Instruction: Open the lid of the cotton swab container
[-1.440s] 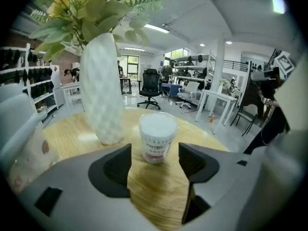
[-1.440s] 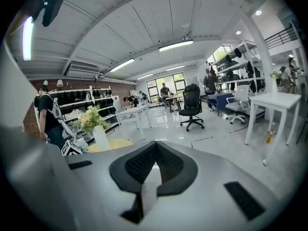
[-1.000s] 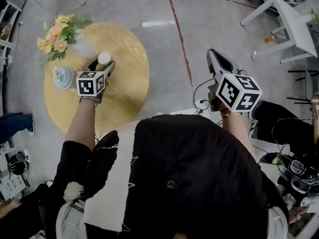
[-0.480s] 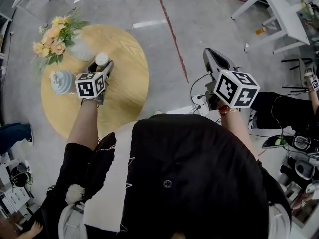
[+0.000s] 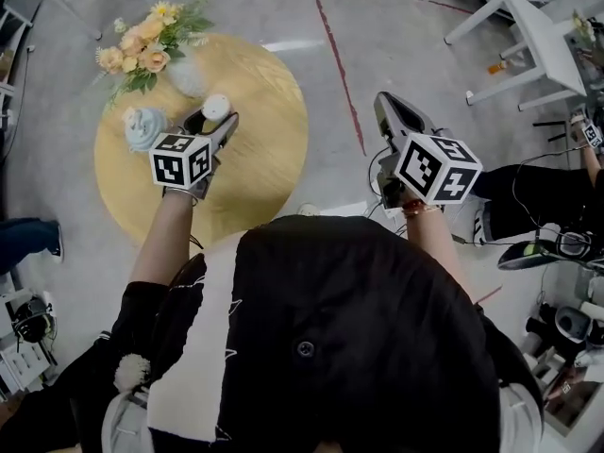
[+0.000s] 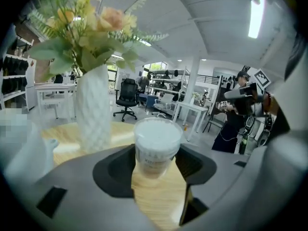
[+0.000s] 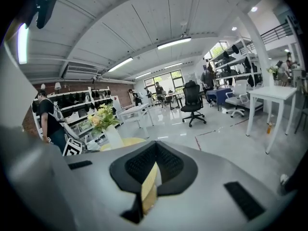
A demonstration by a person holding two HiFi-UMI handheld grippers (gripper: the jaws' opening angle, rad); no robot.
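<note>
A small clear cotton swab container (image 5: 216, 108) with a white lid stands upright on the round wooden table (image 5: 269, 159). My left gripper (image 5: 214, 123) reaches over the table, and the container (image 6: 156, 146) sits between its black pads (image 6: 118, 170), which touch its sides; it is shut on the container. My right gripper (image 5: 386, 109) hangs off the table to the right, above the floor. In its own view the right gripper (image 7: 153, 170) is shut, with nothing between its jaws.
A white vase (image 5: 186, 75) of yellow and peach flowers (image 5: 142, 50) stands just behind the container, close in the left gripper view as the vase (image 6: 94, 109). A pale blue ornament (image 5: 144, 127) sits left of the gripper. White tables (image 5: 543, 36) stand far right.
The left gripper stays around the container on the table while the head view shifts a little. The right gripper holds about the same place, shut.
</note>
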